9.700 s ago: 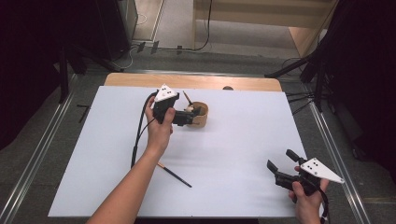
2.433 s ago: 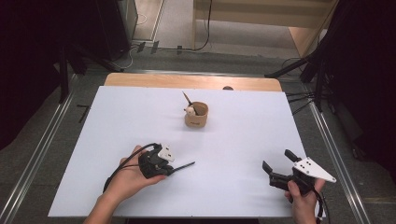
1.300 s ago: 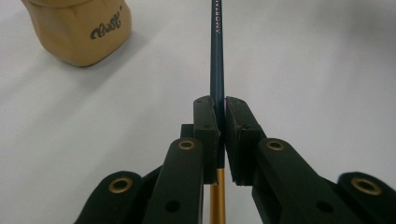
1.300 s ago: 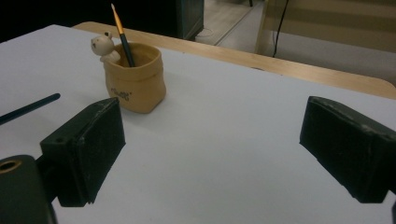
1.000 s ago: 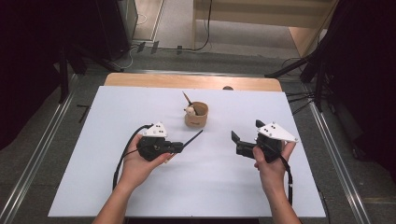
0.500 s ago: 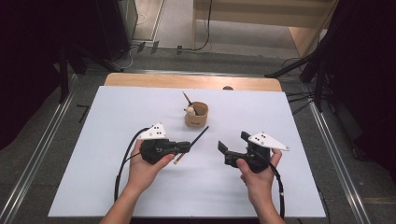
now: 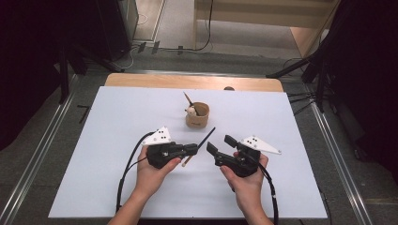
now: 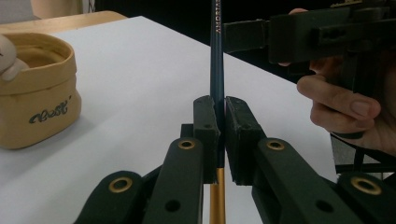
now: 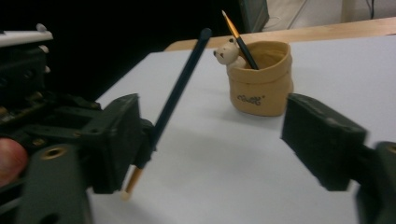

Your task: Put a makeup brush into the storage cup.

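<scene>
A dark blue pencil [image 7: 202, 142] with a golden lower end slants up off the table, and my left gripper [image 7: 191, 149] is shut on it near that end. In the left gripper view the pencil [image 8: 216, 60] rises straight between the shut pads of my left gripper [image 8: 221, 122]. My right gripper [image 7: 220, 144] is close on its right and is open. Its jaws have just been closing, and nothing is between them. In the right gripper view the pencil [image 9: 180, 95] passes just beyond the left jaw of my right gripper [image 9: 219, 140].
A tan fabric cup [image 7: 197, 116] stands behind the grippers on the white table [image 7: 117, 117]. It holds another pencil [image 9: 238, 37] and a small bear figure [image 9: 227, 50]. Cables trail from both grippers toward the near edge.
My right hand has come left and slightly nearer, up beside the left gripper and the pencil, and its jaws stand narrower. The left hand with the pencil has hardly moved.
</scene>
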### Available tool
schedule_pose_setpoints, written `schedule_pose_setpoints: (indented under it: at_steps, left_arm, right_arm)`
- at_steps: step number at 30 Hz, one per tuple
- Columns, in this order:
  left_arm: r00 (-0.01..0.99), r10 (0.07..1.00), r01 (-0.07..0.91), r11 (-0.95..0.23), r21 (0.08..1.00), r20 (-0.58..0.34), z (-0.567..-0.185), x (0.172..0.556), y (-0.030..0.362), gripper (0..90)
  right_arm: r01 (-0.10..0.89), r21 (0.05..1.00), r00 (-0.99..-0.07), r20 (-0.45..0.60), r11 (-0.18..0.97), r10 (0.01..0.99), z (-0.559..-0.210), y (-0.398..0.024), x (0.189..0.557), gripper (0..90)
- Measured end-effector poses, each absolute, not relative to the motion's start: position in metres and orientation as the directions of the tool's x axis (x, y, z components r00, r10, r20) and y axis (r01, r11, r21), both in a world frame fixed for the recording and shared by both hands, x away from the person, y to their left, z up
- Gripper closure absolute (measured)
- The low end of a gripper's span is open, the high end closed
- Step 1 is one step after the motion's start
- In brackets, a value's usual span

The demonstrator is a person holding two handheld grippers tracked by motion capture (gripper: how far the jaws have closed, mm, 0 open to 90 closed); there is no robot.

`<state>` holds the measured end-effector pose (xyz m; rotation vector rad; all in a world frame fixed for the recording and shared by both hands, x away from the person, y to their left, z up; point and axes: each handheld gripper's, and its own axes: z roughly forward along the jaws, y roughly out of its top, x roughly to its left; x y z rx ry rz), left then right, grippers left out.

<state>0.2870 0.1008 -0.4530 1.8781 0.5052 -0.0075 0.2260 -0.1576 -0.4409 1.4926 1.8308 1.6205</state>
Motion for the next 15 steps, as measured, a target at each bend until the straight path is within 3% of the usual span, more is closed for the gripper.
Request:
schedule_pose_setpoints:
  at_steps: [15]
  left_arm:
    - [0.919,0.321,0.314,-0.248,0.916,-0.229,-0.454,0.277,0.087,84.6]
  right_arm:
    - [0.538,0.785,-0.451,0.575,-0.307,0.682,-0.447,-0.159,0.226,58.3]
